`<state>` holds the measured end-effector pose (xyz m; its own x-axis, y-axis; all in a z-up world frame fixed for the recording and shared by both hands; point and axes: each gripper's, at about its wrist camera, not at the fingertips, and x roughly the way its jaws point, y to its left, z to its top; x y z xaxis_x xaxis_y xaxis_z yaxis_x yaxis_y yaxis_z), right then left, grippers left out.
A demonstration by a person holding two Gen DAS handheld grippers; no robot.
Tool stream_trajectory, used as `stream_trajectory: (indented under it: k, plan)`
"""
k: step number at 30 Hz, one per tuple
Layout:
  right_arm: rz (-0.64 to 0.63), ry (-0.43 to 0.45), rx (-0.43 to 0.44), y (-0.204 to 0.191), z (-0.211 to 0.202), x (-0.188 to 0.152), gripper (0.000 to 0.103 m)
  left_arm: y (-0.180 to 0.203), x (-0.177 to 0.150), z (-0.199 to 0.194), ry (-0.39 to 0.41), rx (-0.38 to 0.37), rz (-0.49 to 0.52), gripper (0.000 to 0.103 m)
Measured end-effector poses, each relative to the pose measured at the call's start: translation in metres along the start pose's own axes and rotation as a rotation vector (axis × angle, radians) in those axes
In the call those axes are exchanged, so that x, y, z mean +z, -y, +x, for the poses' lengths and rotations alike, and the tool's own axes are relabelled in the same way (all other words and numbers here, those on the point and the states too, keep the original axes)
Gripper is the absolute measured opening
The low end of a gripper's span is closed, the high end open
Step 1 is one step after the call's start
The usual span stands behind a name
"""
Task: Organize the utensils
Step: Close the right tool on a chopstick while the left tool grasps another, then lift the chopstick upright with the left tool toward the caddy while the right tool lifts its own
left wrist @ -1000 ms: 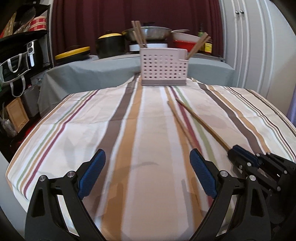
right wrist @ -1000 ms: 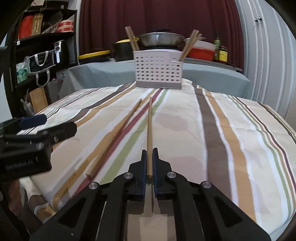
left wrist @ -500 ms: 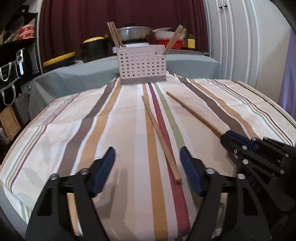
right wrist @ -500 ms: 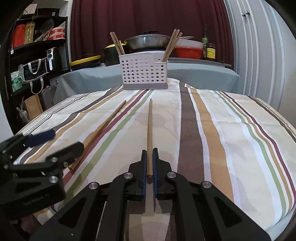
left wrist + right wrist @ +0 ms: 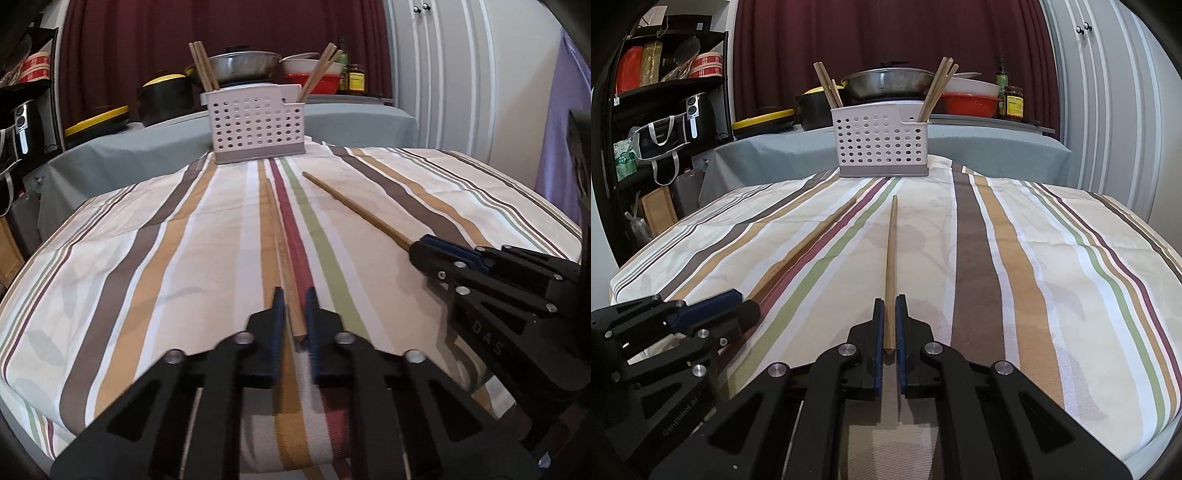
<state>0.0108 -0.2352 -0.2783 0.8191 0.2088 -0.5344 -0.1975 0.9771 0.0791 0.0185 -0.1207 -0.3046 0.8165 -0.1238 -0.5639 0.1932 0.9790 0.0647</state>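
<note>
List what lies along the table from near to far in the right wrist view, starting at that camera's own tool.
Right tool shut on a chopstick → striped tablecloth → white perforated utensil caddy holding more chopsticks → grey-covered counter → metal pan → dark red curtain.

Striped cloth (image 5: 1052,258) over the surface; behind, a metal pan (image 5: 886,83), red bowl (image 5: 971,103), black pot with yellow lid (image 5: 162,94), sauce jars (image 5: 1014,101); dark red curtain (image 5: 886,33); black shelf (image 5: 665,92) at left.
</note>
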Motion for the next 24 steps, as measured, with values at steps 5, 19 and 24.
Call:
stream_trajectory:
  k: [5, 19, 24]
  plan:
    - [-0.004, 0.0, 0.0, -0.001, 0.0, 0.0, 0.007, -0.004, 0.001, 0.0, -0.003, -0.004, -0.022, 0.009]
    - [-0.038, 0.103, -0.016, -0.008, -0.023, 0.02, 0.007, -0.026, 0.027, -0.029, 0.126, 0.026, -0.054, 0.006]
    - [-0.054, 0.155, -0.03, -0.009, -0.037, 0.033, 0.007, -0.031, 0.042, -0.049, 0.197, 0.046, -0.039, 0.006]
